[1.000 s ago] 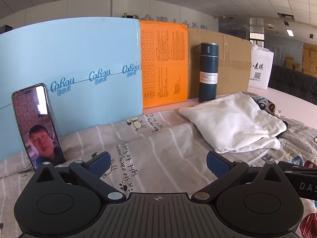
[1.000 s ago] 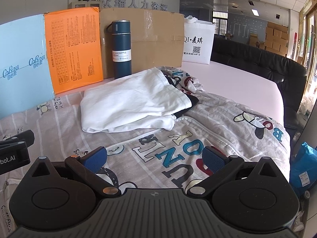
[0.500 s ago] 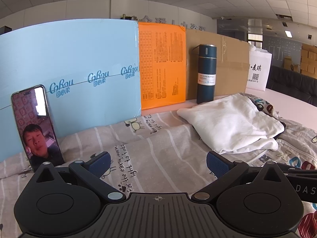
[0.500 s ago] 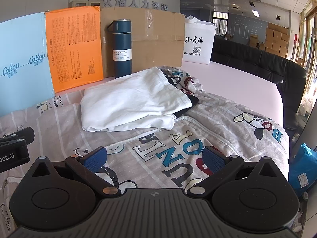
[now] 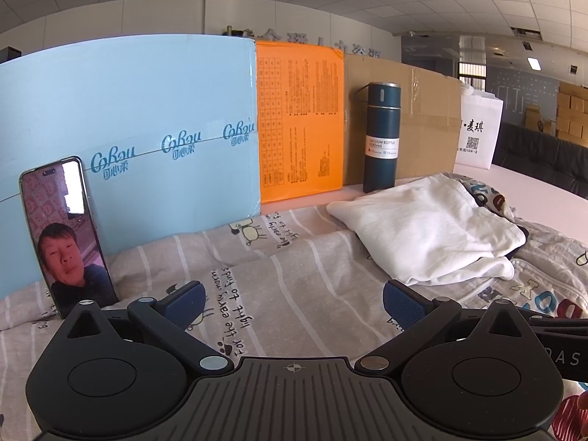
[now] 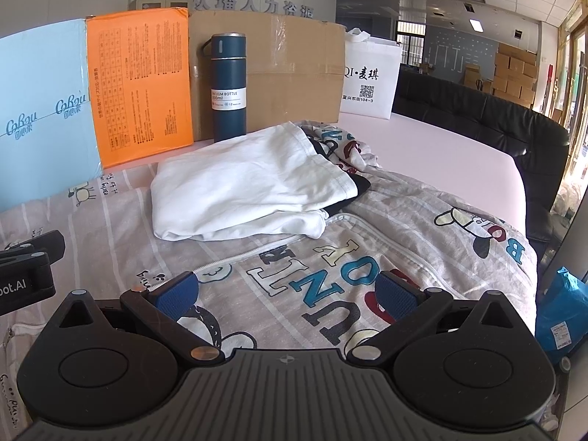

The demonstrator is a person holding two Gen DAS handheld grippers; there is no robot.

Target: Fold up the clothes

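A grey striped garment with cartoon prints and big letters (image 6: 330, 268) lies spread flat on the table; it also shows in the left wrist view (image 5: 294, 275). A folded white garment (image 6: 242, 183) rests on its far part, also in the left wrist view (image 5: 430, 228). My left gripper (image 5: 292, 299) is open and empty just above the striped cloth. My right gripper (image 6: 286, 294) is open and empty over the lettered part. The left gripper's side shows at the left edge of the right wrist view (image 6: 25, 268).
A phone (image 5: 66, 235) leans against a light blue box (image 5: 128, 128) at the left. An orange box (image 5: 299, 121), a cardboard box (image 6: 290, 70), a dark blue vacuum bottle (image 6: 228, 88) and a white bag (image 6: 369, 81) line the back. A black sofa (image 6: 514, 139) stands right of the pink table (image 6: 441, 154).
Both grippers stay open and empty. The left wrist view has shifted slightly, with the backdrop sitting a little further left and lower; the right wrist view is almost unchanged.
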